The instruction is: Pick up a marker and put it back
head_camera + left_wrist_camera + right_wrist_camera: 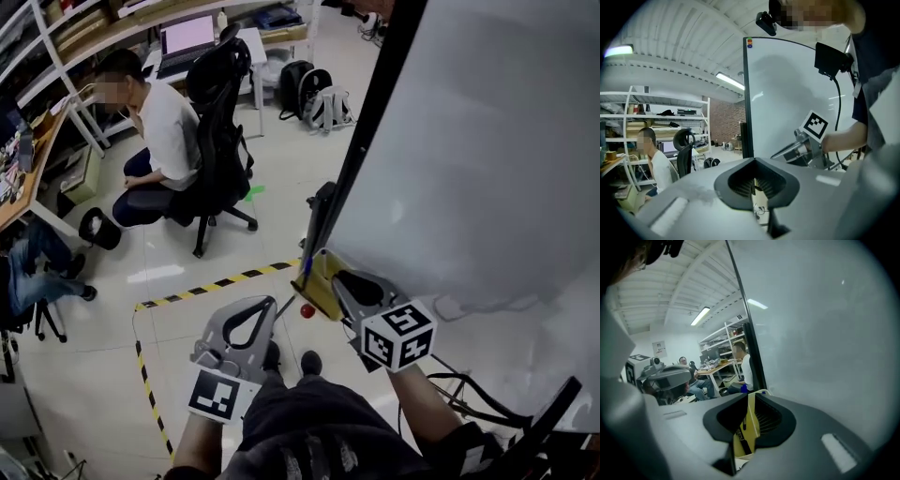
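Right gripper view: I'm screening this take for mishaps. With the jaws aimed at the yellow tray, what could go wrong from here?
1. The right gripper has its jaws only narrowly apart at the yellow tray; they may push a marker out rather than straddle it.
2. The blue marker sticks up at the tray's end, so a bump could knock it off.
3. The shut left gripper, close by, might clip the tray.
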`<move>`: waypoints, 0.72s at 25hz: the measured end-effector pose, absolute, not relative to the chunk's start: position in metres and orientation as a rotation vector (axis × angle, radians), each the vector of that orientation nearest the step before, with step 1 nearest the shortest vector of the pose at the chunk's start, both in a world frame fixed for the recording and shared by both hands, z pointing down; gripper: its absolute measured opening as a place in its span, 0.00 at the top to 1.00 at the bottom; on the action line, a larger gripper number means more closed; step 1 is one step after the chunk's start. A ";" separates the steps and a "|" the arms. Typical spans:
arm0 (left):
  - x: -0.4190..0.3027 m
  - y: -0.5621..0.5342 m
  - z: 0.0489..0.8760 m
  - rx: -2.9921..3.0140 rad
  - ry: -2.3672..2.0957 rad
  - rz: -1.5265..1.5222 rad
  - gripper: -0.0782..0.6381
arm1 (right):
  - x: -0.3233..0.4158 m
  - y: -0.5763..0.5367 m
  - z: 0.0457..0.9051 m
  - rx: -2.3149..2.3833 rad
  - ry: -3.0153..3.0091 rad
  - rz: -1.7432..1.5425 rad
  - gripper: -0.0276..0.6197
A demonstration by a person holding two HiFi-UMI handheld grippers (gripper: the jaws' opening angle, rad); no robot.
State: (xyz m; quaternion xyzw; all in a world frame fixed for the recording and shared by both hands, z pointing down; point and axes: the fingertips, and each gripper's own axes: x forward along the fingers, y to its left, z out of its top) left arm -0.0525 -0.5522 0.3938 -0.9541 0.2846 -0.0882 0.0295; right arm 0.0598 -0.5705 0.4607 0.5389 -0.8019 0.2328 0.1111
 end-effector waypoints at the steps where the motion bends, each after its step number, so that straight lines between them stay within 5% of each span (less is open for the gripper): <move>1: -0.052 -0.558 0.397 -2.960 0.855 -0.267 0.88 | 0.060 -0.575 0.464 1.601 -2.334 0.703 0.89; 6: -0.054 -0.590 0.410 -3.051 0.754 -0.246 0.88 | 0.063 -0.591 0.480 1.663 -2.177 0.757 0.81; 18: -0.056 -0.627 0.426 -3.107 0.540 -0.253 0.88 | 0.061 -0.599 0.496 1.647 -1.911 0.905 0.81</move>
